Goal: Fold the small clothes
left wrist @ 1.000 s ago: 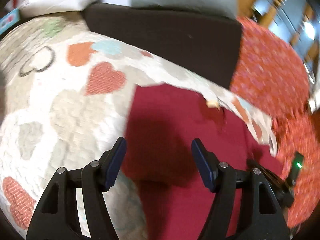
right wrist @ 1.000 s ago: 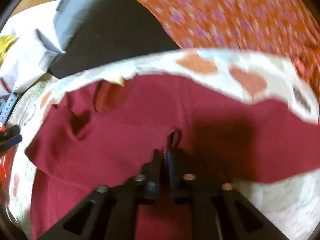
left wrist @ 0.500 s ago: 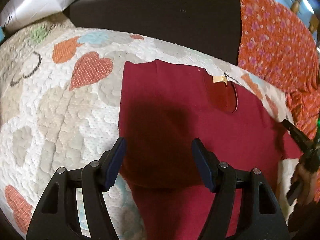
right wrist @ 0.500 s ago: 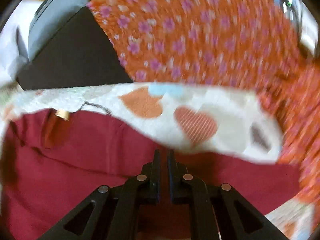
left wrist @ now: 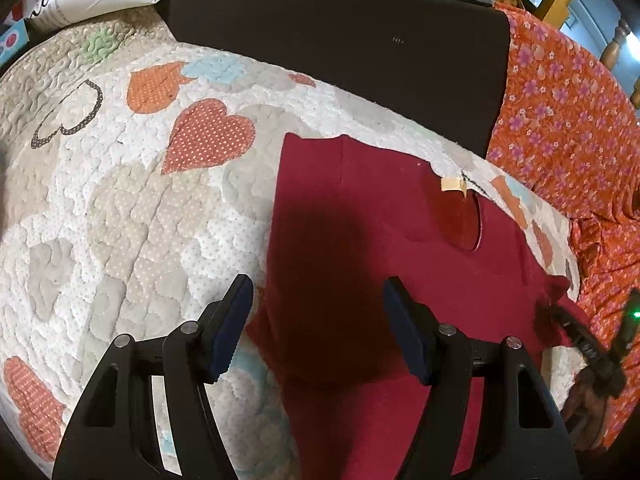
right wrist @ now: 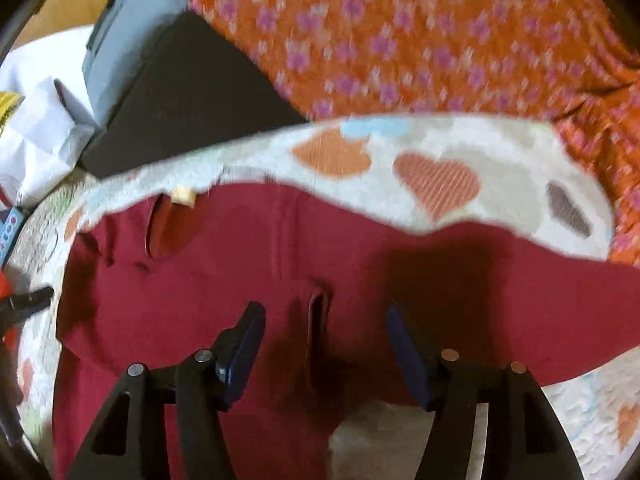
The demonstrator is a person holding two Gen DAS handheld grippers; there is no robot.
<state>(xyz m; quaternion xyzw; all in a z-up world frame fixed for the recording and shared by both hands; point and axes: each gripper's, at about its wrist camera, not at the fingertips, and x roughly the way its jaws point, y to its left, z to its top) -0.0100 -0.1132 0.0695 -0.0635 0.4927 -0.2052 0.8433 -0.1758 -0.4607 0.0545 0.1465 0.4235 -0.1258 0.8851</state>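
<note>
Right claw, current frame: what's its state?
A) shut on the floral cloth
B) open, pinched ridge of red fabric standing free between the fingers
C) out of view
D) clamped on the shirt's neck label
B: the right claw has just been opening; the red shirt keeps a small pinched ridge between the fingers, which do not touch it.

Home bedroom, heart quilt (left wrist: 120,208), floral bedspread (left wrist: 560,120)

Warm dim light, fisheye warping, right-wrist motion blur, dark shadows.
</note>
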